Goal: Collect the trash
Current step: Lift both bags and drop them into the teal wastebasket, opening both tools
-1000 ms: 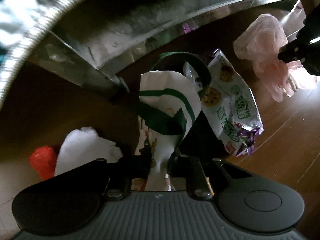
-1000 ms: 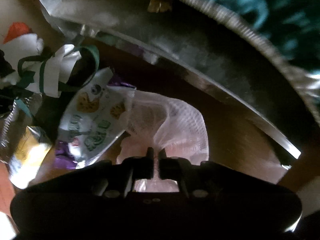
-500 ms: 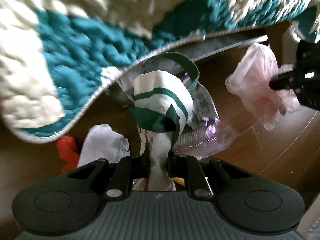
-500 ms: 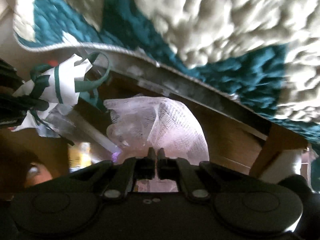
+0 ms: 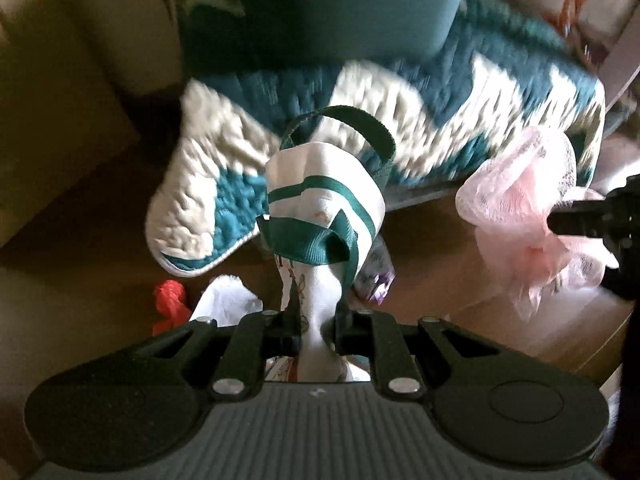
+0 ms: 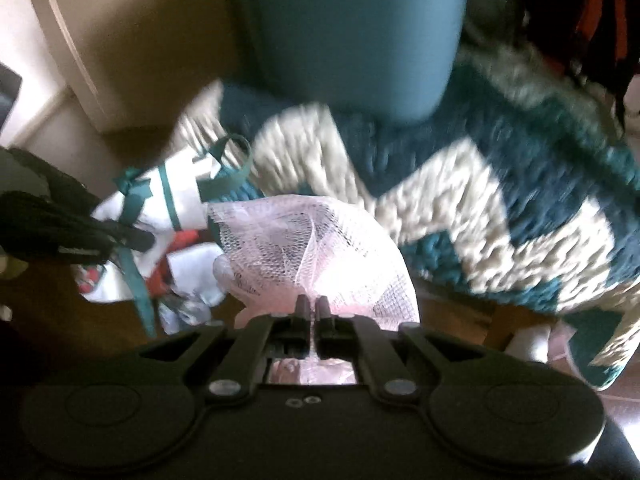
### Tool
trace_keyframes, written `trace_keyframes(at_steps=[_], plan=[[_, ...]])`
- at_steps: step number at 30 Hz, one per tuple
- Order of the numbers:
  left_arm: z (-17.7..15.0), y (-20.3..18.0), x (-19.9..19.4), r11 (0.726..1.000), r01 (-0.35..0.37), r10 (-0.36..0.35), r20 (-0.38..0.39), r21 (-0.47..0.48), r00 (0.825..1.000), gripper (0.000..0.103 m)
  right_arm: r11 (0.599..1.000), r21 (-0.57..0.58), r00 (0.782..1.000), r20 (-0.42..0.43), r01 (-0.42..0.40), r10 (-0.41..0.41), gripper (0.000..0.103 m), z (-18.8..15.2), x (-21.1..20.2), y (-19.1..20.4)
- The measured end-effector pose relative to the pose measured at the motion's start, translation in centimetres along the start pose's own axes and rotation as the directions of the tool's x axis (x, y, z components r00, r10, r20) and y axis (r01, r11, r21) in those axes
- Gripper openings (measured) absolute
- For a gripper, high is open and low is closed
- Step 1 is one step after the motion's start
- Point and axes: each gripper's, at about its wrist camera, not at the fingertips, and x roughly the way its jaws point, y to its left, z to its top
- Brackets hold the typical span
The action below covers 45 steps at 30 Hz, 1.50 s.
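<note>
A thick knitted blanket (image 5: 460, 128) in teal and cream zigzags fills the background of both views, blurred, with one rounded corner hanging down at the left over a wooden floor (image 5: 432, 240). Above it stands a smooth teal-blue body (image 6: 352, 32); what it is cannot be told. A pale cabinet or wall (image 6: 120, 40) rises at the left.

In the left wrist view, the left gripper (image 5: 318, 324) is clamped on the neck of a white bag with green stripes and a green strap (image 5: 324, 208), which stands up in front of the blanket, its strap looping above it. The right gripper (image 6: 311, 312) is closed tight on a bunched pink mesh net (image 6: 320, 252), held up in the air; from the left wrist view the same net shows at the right, just beside the bag but apart from it.

On the floor below the bag lie a crumpled white paper (image 5: 228, 300), a red scrap (image 5: 170, 304) just beside it, and a purple-edged wrapper (image 5: 378, 280) partly hidden behind the bag.
</note>
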Motion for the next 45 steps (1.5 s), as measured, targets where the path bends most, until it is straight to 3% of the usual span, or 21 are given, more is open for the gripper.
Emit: trace_keyframes(at_steps=[6, 14, 24, 32, 37, 41, 45], plan=[[1.6, -1.2, -7.9, 0.998, -0.005, 0.012, 0.122, -0.059, 0.992, 0.014, 0.999, -0.034, 0.990, 0.138, -0.009, 0.014, 0.001, 2.2, -7.8, 0.2], [5.2, -2.4, -16.4, 0.996, 0.008, 0.019, 0.298, -0.091, 0.954, 0.014, 0.994, -0.110, 0.946, 0.325, 0.027, 0.010, 0.000, 6.6, -15.7, 0.0], [13.0, -1.9, -24.9, 0.989, 0.066, 0.008, 0.486, -0.134, 0.874, 0.014, 0.989, -0.128, 0.857, 0.515, 0.072, 0.004, 0.000, 15.3, -22.2, -0.9], [20.0, -1.3, -28.1, 0.988, 0.012, 0.078, 0.569, -0.152, 0.818, 0.014, 0.989, -0.097, 0.812, 0.583, 0.109, -0.032, 0.000, 22.4, -23.3, -2.0], [24.2, -0.7, -26.4, 0.984, 0.018, 0.083, 0.542, -0.177, 0.836, 0.014, 0.993, -0.063, 0.816, 0.576, 0.104, -0.049, 0.000, 26.0, -21.2, -3.1], [26.2, -0.7, -23.3, 0.984, -0.014, 0.106, 0.519, -0.179, 0.848, 0.014, 0.996, -0.034, 0.843, 0.536, 0.077, -0.047, 0.000, 27.8, -18.1, -4.2], [27.8, 0.2, -19.9, 0.980, -0.021, 0.114, 0.466, -0.199, 0.878, 0.014, 0.998, -0.005, 0.879, 0.474, 0.057, -0.048, 0.000, 28.8, -14.3, -5.7]])
